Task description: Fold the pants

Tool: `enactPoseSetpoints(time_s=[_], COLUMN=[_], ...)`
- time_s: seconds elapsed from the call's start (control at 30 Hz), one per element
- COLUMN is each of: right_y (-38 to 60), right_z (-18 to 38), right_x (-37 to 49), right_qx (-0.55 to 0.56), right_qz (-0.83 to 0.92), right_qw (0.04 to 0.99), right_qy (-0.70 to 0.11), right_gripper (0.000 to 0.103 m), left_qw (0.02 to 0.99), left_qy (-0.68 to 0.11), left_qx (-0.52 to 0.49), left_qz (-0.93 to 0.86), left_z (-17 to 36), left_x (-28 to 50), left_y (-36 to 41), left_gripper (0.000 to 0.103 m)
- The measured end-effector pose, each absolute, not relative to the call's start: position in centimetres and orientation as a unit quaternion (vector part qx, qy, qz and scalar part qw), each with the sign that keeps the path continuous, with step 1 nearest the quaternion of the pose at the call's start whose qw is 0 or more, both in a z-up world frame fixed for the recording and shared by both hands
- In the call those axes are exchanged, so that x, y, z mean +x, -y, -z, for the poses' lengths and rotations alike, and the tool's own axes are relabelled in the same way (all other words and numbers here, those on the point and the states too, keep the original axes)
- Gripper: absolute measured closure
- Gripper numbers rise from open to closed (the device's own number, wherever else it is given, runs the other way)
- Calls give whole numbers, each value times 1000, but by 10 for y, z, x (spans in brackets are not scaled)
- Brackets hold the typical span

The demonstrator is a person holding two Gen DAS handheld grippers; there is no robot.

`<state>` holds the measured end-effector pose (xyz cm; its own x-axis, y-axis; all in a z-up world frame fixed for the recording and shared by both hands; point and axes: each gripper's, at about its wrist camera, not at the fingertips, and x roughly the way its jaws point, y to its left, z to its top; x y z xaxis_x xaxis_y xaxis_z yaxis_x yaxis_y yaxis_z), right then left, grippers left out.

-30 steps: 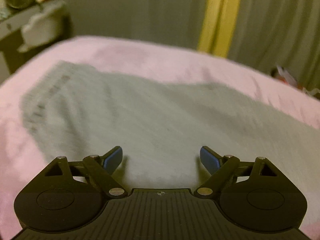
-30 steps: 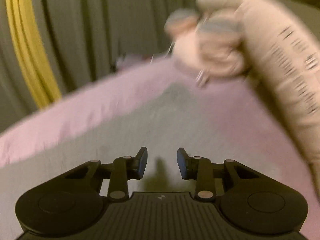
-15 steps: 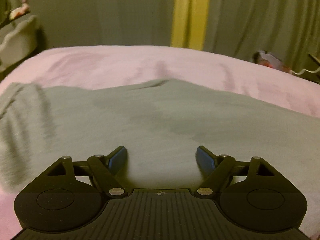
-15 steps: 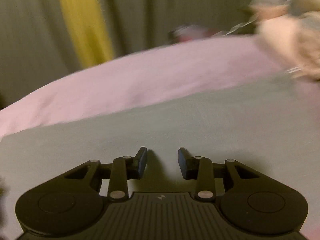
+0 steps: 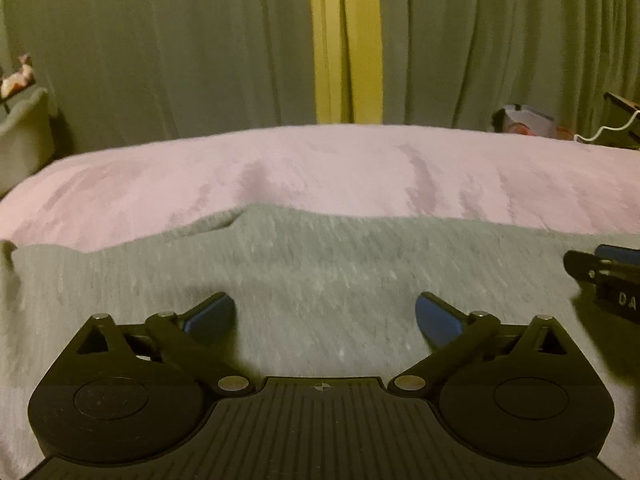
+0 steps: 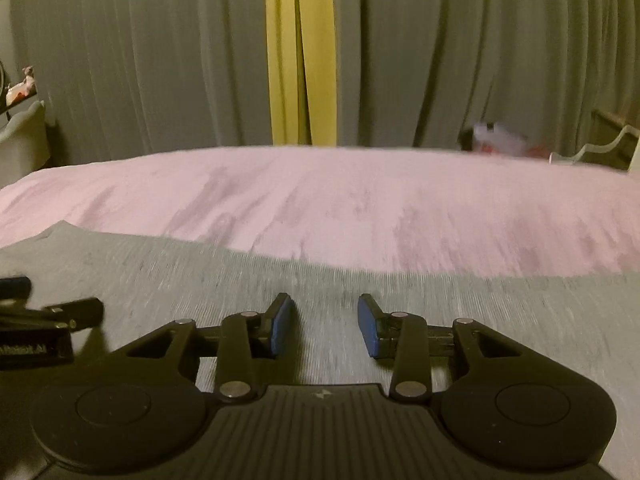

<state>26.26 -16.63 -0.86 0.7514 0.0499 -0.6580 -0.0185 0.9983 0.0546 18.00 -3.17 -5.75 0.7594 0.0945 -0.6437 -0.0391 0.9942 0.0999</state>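
Observation:
The grey pants (image 5: 320,272) lie spread flat on the pink bed cover (image 5: 320,168); they also fill the near part of the right wrist view (image 6: 400,300). My left gripper (image 5: 325,314) is wide open and empty, low over the cloth. My right gripper (image 6: 325,322) is open, with a narrower gap, and empty over the pants. The right gripper shows at the right edge of the left wrist view (image 5: 612,272). The left gripper shows at the left edge of the right wrist view (image 6: 40,312).
Grey-green curtains with a yellow strip (image 5: 346,40) hang behind the bed. A pale chair or shelf (image 5: 24,136) stands at the far left. Small clutter and a white cable (image 5: 560,128) lie at the bed's far right.
Both grippers have swung round to face the curtains squarely. The plush toys have left the right view, and each gripper now shows in the other's view. Jaw gaps are unchanged.

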Motion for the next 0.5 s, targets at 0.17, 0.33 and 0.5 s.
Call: enactPoseSetpoints(time_s=[0.17, 0.33, 0.5], right_y=[179, 170, 145], right_z=[-3, -12, 0], right_x=[257, 231, 237], right_qx=[61, 64, 15], right_qz=[-32, -64, -67], right_qw=[933, 912, 923], right_qy=[-354, -400, -379], right_gripper=[64, 54, 42], left_qw=[941, 942, 906], left_qy=[-330, -319, -374], left_qx=[51, 35, -44], left_qz=[-47, -99, -192], left_z=[42, 15, 34], left_x=[163, 137, 141], left_y=[20, -30, -104], left_gripper=[1, 1, 1])
